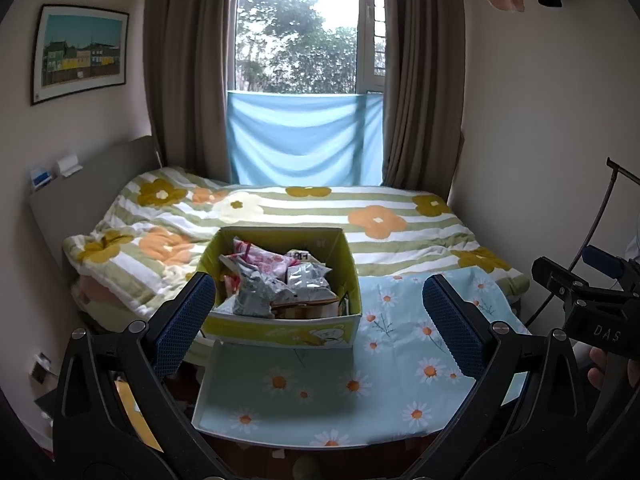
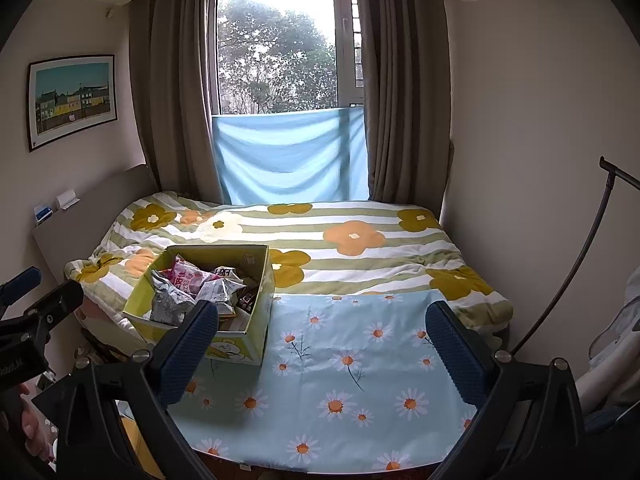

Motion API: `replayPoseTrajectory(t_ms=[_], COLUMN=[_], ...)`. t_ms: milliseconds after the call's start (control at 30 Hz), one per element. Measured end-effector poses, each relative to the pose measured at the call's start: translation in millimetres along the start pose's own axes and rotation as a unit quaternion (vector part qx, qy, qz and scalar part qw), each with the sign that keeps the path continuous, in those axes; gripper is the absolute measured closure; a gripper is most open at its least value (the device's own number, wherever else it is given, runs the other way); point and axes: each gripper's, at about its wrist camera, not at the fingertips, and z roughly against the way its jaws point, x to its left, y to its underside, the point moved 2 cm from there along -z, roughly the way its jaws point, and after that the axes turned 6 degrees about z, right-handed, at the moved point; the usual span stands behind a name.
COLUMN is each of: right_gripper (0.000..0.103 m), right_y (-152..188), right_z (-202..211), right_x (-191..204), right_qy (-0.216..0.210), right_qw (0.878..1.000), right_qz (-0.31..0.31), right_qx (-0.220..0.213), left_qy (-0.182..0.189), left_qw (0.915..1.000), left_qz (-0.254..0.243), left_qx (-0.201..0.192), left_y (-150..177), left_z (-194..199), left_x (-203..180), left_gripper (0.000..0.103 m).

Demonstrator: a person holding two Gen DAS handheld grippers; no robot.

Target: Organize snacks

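Observation:
A yellow-green cardboard box (image 1: 280,330) stands on the bed's blue daisy sheet (image 1: 360,392). It holds several snack packets (image 1: 280,280), silver, pink and white. My left gripper (image 1: 318,312) is open and empty, held just in front of the box, its left finger (image 1: 184,320) overlapping the box's left corner. In the right wrist view the box (image 2: 240,340) sits at the left, with the packets (image 2: 192,286) inside. My right gripper (image 2: 322,338) is open and empty, above the daisy sheet (image 2: 340,380) to the right of the box.
A striped flowered duvet (image 1: 360,216) covers the far half of the bed. A headboard (image 1: 80,200) runs along the left wall. Curtains and a window stand behind. The right gripper's body (image 1: 592,304) shows at the right edge. A black curved rod (image 2: 580,264) stands at the right wall.

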Motion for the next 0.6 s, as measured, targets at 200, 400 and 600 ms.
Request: replayPoseTrajectory(t_ms=[200,400,600], right_gripper=[0.0,0.0,0.0], right_y=[0.2,-0.4,-2.5], right_z=[-0.1,-0.7,-0.5], right_x=[-0.2,-0.8,1.0], right_qy=[0.0,0.002,0.007], right_qw=[1.0,1.0,1.0], right_qz=[0.0,-0.003,-0.006], right_qx=[0.0,0.002,0.002], left_qy=[0.0,0.002,-0.001], left_qw=[1.0,1.0,1.0], left_qz=[-0.004,-0.008,-0.008], left_qx=[-0.001,-0.001,0.0], left_y=[-2.0,-3.8,-3.5], left_z=[0.4,0.9,-0.8], left_x=[-2.0,-4.3,-4.9], left_gripper=[0.0,0.0,0.0])
